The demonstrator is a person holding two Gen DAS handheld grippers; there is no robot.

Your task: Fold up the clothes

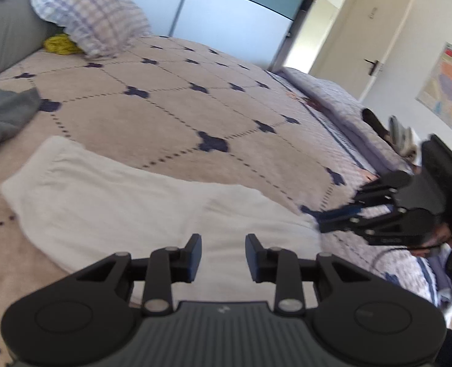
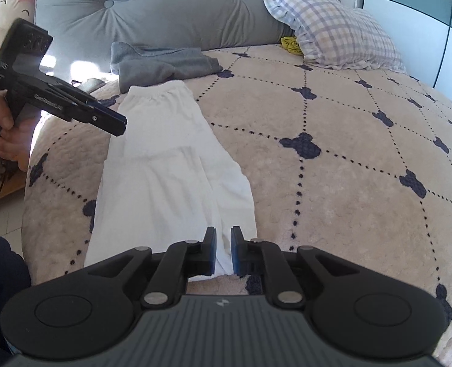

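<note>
A white cotton garment [image 2: 171, 165] lies on the bed's beige fleece blanket [image 2: 333, 189], which is patterned with navy dotted lines and navy bear-shaped motifs. The padded headboard [image 2: 164, 6] is grey, as is the crumpled knit garment [image 2: 161, 62]. The pillow [image 2: 336, 30] is checked in lilac and cream; beside it shows a yellow bundle [image 2: 290, 44]. Both tools are black.

Sunlit bedroom: grey tufted headboard [image 2: 171, 9], wall map [image 1: 449, 91], door [image 1: 382, 39].
</note>
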